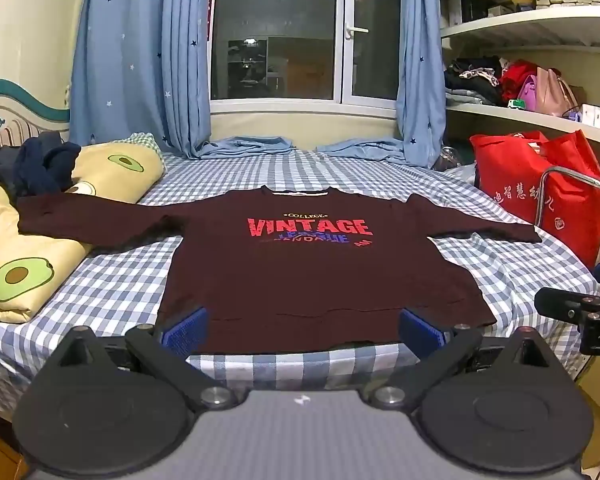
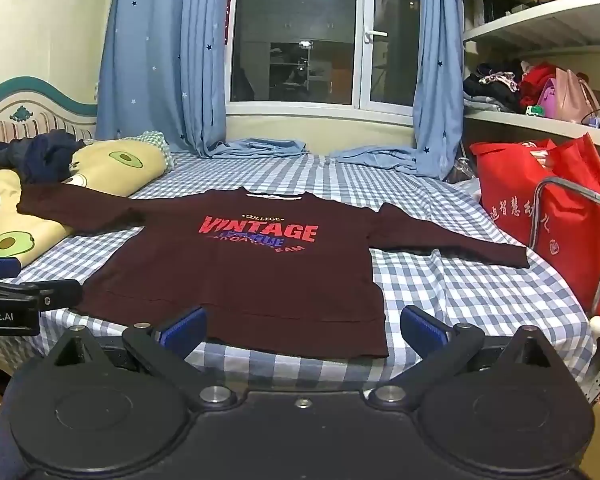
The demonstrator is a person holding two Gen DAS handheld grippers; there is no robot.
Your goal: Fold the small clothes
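Shirt: the maroon long-sleeved shirt (image 1: 308,276) lies flat, print up, sleeves spread, on the checked bed (image 1: 112,280).
Handling: likely light, limp, prone to bunching; hem corners or cuffs look the best holds.
Grippers: left gripper (image 1: 302,330) and right gripper (image 2: 302,330) gape wide, empty, near the hem.

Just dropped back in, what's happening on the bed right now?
A person holds two grippers over the near edge of a checked bed. A dark maroon sweatshirt printed VINTAGE lies flat, face up, both sleeves spread out; its left sleeve end rests on the avocado-print quilt. The left gripper and right gripper are both wide open near the hem, holding nothing. No fold has been made yet. A red bag stands at the right.
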